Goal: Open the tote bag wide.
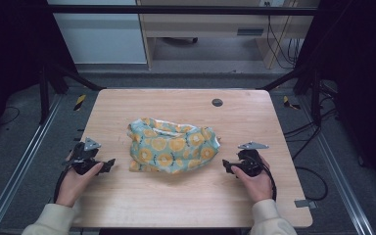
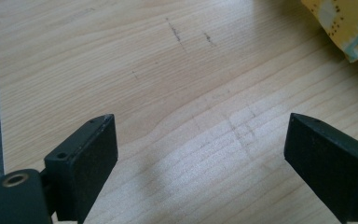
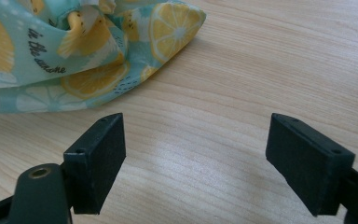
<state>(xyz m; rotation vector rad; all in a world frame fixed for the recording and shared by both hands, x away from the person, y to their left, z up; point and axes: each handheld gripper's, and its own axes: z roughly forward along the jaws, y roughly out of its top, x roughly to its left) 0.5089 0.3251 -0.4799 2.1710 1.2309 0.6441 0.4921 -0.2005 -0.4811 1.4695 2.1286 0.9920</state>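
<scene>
Left gripper (image 2: 200, 140) and right gripper (image 3: 196, 140) gape wide, empty, flanking the lemon-print cloth (image 1: 174, 146).

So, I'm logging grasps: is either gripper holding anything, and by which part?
Nothing is held. Left gripper and right gripper are open over the wooden table, apart from the crumpled lemon-print turquoise cloth.

- I am working in a lab-like recording room, not a home: my pale wood-grain desk (image 1: 186, 196) stands inside a frame of black metal bars (image 1: 176, 10).
- Black curtains (image 1: 10, 58) close off both sides.
- Metal floor rails (image 1: 14, 176) run along the grey floor by the desk, with yellow-and-black hazard tape (image 1: 80, 101) stuck down.
- Loose black cables (image 1: 279, 44) hang at a light wooden cabinet (image 1: 200, 24) behind, beside a white panel (image 1: 98, 39).
</scene>
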